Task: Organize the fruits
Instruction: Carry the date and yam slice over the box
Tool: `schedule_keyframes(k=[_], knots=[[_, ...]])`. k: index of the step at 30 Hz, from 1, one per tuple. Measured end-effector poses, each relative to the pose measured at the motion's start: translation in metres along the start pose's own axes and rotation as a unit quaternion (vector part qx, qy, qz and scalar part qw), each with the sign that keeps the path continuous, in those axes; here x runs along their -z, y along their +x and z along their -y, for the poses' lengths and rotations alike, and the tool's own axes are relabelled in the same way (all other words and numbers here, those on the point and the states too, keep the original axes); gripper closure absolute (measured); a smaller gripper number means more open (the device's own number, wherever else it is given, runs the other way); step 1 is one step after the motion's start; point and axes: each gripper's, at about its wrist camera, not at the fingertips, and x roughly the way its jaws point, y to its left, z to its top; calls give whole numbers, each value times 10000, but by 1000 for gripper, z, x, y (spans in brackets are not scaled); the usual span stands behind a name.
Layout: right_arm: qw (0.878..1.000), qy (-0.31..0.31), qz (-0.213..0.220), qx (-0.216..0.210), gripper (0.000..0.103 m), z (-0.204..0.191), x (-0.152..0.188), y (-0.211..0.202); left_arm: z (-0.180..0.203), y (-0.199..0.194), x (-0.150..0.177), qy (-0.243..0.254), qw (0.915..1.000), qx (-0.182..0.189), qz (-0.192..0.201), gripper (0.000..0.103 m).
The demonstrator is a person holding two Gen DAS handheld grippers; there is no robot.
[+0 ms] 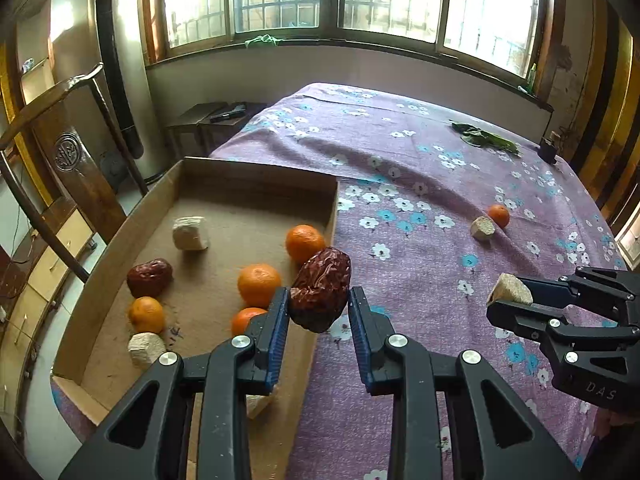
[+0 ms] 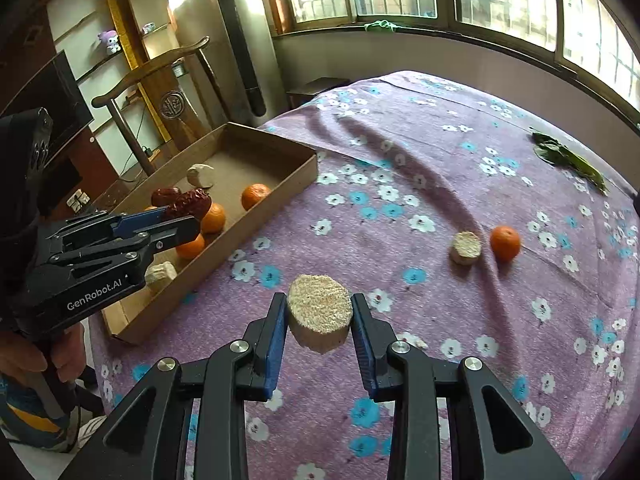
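My left gripper [image 1: 319, 300] is shut on a wrinkled red date [image 1: 320, 288], held in the air over the right wall of the cardboard tray [image 1: 256, 168]. Inside the tray lie several oranges [image 1: 259, 284], another red date [image 1: 149, 277] and pale beige chunks [image 1: 190, 233]. My right gripper [image 2: 319, 316] is shut on a round beige chunk [image 2: 320, 308] above the purple flowered cloth [image 2: 400, 200]; the left wrist view shows it at the right [image 1: 508, 300]. One orange [image 2: 505, 242] and a beige chunk [image 2: 465, 247] lie together on the cloth to the right.
A green leafy bunch [image 1: 486, 139] lies at the far right of the cloth. A wooden chair [image 1: 72, 152] and a tall standing appliance [image 1: 124, 72] stand to the left beyond the tray. Windows run along the far wall. A hand [image 2: 60, 352] grips the left tool.
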Motion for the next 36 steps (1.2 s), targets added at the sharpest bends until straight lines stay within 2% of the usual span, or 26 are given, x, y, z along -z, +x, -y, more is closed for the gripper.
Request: schedule_keyframes(k=[9,17,20,25,30,31,33,36], knots=[[9986,-456,-75,-237,69,-48,-21,23,-45,-4,11,-263,9991,-341,45,74],[9980,-487,-316,-245,68,-52,-17,42,-73,4,18,-560,9977,-384,-73,74],[9973,-536,-468,-170,63,-52,-14,56,-73,6,19,-578,9977,-341,-96,74],[9943,-792,-652,-303,57,-65,-17,79,-75,9,18,-585,9977,-313,-116,74],[9922,-920,-804,-245,57,-70,-26,111,-81,11,16,-634,9972,-355,-150,74],[9915,-934,-872,-250,60,-71,-26,116,-82,12,17,-646,9971,-358,-166,74],[9907,-1005,-858,-316,67,-73,-26,116,-85,14,17,-678,9968,-367,-189,74],[9911,-1001,-819,-313,67,-69,-25,106,-90,16,16,-744,9963,-384,-202,74]])
